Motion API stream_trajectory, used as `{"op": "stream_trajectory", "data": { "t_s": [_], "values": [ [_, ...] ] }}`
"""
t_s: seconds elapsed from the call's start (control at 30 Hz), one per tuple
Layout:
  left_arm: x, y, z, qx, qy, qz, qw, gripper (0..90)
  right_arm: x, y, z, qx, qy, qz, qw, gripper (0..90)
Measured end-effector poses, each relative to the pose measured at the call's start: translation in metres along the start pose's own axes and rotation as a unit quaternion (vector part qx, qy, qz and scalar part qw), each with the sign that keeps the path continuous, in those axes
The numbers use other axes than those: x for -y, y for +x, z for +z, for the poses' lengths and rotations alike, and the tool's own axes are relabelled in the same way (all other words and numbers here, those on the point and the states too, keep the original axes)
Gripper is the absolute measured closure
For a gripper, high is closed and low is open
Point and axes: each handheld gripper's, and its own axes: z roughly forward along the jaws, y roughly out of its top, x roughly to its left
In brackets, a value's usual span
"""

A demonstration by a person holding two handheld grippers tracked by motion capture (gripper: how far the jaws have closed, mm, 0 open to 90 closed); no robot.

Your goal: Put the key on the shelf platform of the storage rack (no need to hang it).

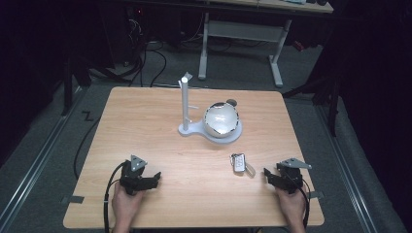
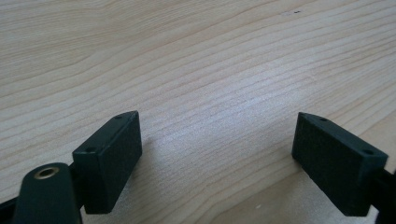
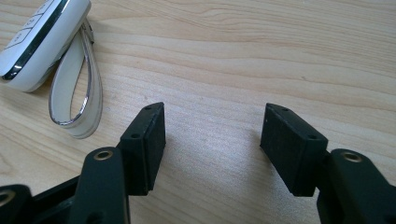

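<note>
White plastic with a chrome band, the car key fob (image 1: 237, 162) lies flat on the wooden bench (image 1: 160, 141), near the right edge and just to the left of the right tongs (image 1: 270, 174). It looks light, hard and smooth, so a pinch across the glossy body could well slip. The pale strap loop (image 3: 74, 98) trailing from it seems soft and flat, and the likely better hold is on the fob's narrow sides or through that loop.

Both tongs stand apart with nothing between them; the left tongs (image 1: 153, 177) rest well off at the near left.

The high view gives the layout: a white stand with an upright post (image 1: 185, 104) and a shiny round bowl (image 1: 221, 120) on its base, farther back at the middle. The right gripper view shows the fob's buttons and the strap's metal-edged rim up close. The left gripper view has bare wood grain beyond its black pads (image 2: 109, 158).
</note>
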Motion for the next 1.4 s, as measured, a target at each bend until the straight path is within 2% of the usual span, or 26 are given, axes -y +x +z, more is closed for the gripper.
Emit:
{"op": "stream_trajectory", "data": {
  "t_s": [0.27,1.2,1.4],
  "values": [
    [0.0002,-0.0007,-0.0004,-0.003,0.001,-0.006,1.0000,16.1,0.0000,0.0004,0.0000,0.000,0.000,-0.001,1.0000,40.0],
    [0.0001,-0.0005,-0.0006,-0.002,0.001,-0.004,1.0000,16.1,0.0014,-0.0001,-0.0018,0.002,0.004,0.002,1.0000,36.6],
    [0.0000,-0.0003,-0.0005,-0.002,0.001,-0.003,1.0000,16.1,0.0009,-0.0007,-0.0062,-0.003,0.017,0.010,0.9998,37.2]
  ]
}}
